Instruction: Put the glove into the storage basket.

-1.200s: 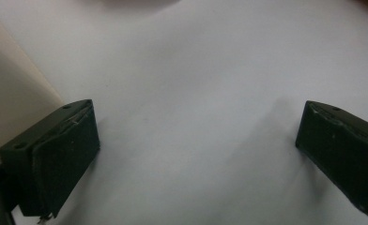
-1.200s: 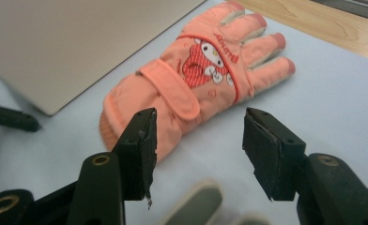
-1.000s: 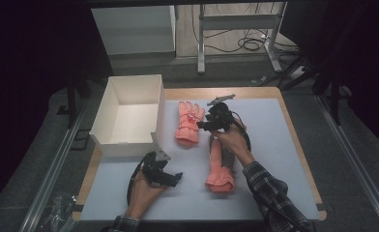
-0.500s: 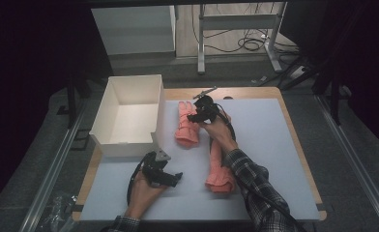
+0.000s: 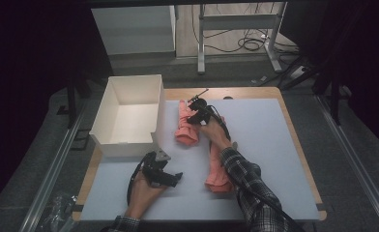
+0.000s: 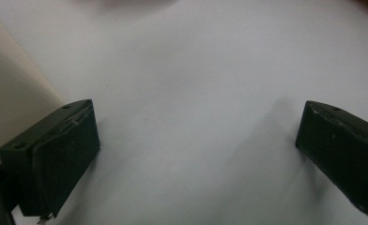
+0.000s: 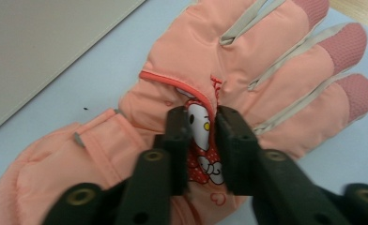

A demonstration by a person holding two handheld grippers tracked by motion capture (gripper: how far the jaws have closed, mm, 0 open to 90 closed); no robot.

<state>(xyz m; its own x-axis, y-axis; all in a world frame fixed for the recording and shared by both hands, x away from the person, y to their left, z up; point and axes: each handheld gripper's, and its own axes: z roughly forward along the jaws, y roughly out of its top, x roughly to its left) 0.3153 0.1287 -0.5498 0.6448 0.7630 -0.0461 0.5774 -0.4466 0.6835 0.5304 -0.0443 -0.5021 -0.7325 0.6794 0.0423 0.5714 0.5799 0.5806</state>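
A pink glove [image 5: 185,126] lies flat on the grey mat beside the white box [image 5: 124,145], fingers pointing away from me. My right gripper [image 5: 196,115] is down on its back. Its jaws have just been closing, and in the right gripper view they pinch a fold of the glove [image 7: 266,56] at the cartoon patch, right gripper [image 7: 203,126] shut on the fabric. A second pink glove [image 5: 217,169] lies nearer me, partly under the right forearm. My left gripper [image 5: 170,178] rests on the mat at the front left; the left gripper [image 6: 196,145] stands wide open over bare mat.
The open white box is empty and stands at the table's left edge; its wall [image 6: 8,98] is close on the left of the left gripper. The grey mat [image 5: 269,145] stretches to the right. Wooden table edges frame the mat.
My right gripper moved left and down from the nearer glove onto the glove beside the box, and its jaws closed on the fabric. The left hand stayed still.
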